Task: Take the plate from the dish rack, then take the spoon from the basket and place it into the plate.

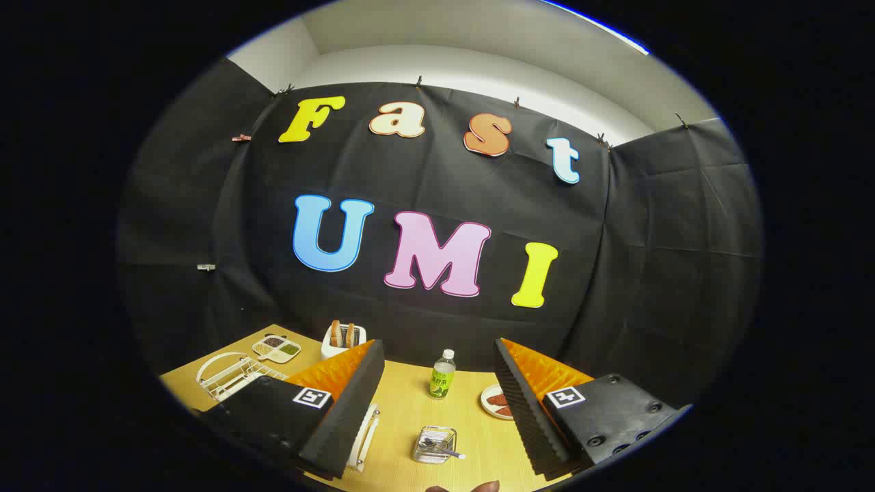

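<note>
I'm holding the gripper high above the wooden table, its fingers spread wide with nothing between them, so nothing is in hand yet. I'll place everything from the small clear basket, which sits between the fingers and just ahead of them. In it lies the spoon, its handle poking out over the rim on the right-finger side. To the basket's left, partly hidden by the left finger, is a white rack; I judge this to be the dish rack, but I cannot tell from here whether the plate stands in it. A second white wire rack lies well to the basket's left and farther back, so picking the wrong one is my first worry. Beyond the basket stands a small bottle with a green label; a hurried descent could knock it over. To the basket's right and a little beyond it, a small dish holds something reddish, half covered by the right finger. Far back and to the left, a divided tray carries dark and green fillings, and next to it a white toaster holds two slices. The basket looks light, so a clumsy grab at the spoon could drag or tip it.
</note>
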A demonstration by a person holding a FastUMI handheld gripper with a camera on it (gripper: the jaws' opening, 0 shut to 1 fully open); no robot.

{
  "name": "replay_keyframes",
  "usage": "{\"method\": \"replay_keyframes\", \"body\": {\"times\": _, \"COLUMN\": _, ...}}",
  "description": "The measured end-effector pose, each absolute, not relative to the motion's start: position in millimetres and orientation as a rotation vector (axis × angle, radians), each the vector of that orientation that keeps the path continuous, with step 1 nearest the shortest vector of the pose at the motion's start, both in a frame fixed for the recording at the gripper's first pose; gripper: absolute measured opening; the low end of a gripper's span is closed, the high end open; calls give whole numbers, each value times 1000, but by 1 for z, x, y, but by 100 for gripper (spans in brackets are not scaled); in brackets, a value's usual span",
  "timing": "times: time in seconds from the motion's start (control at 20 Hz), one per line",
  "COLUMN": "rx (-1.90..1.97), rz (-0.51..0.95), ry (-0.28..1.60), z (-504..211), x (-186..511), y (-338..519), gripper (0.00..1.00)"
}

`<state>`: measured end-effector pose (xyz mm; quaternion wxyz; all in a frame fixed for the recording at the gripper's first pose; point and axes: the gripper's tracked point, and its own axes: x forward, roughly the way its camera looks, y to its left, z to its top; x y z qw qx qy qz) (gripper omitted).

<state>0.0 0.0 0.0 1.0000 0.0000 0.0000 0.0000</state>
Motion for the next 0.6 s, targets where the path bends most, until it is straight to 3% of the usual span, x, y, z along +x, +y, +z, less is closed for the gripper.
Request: {"method": "replay_keyframes", "body": {"times": 0.6, "rx": 6, "rz": 1, "ry": 12, "z": -2, "x": -8, "y": 7, "gripper": 98}}
